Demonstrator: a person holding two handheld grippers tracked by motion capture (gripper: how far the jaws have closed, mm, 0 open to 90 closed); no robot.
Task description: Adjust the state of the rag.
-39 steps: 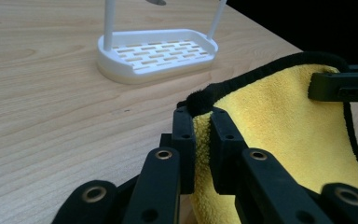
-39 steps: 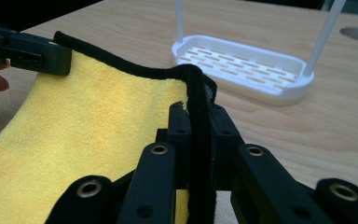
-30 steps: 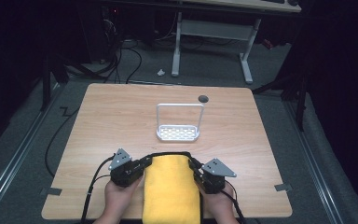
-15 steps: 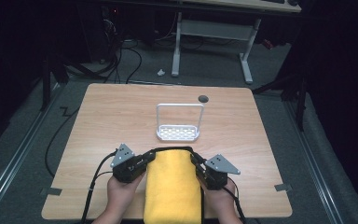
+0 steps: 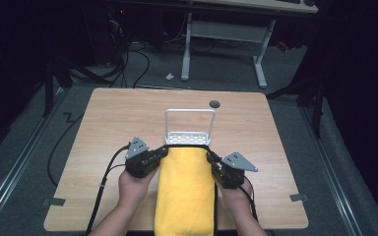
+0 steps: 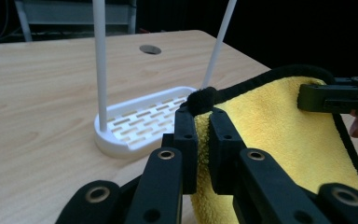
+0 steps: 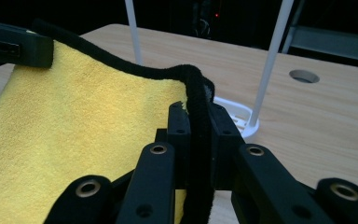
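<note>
Yellow cloth, pinched at both far corners by left gripper and right gripper, hangs just before white rack on table.

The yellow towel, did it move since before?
Yes. The yellow towel has moved forward; its far edge now reaches the white rack, held by both claws.

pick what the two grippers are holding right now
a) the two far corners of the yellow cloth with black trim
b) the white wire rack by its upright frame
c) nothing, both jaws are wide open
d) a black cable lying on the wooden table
a: the left gripper and the right gripper each pinch a far corner of the yellow cloth with black trim, just short of the white wire rack.
</note>
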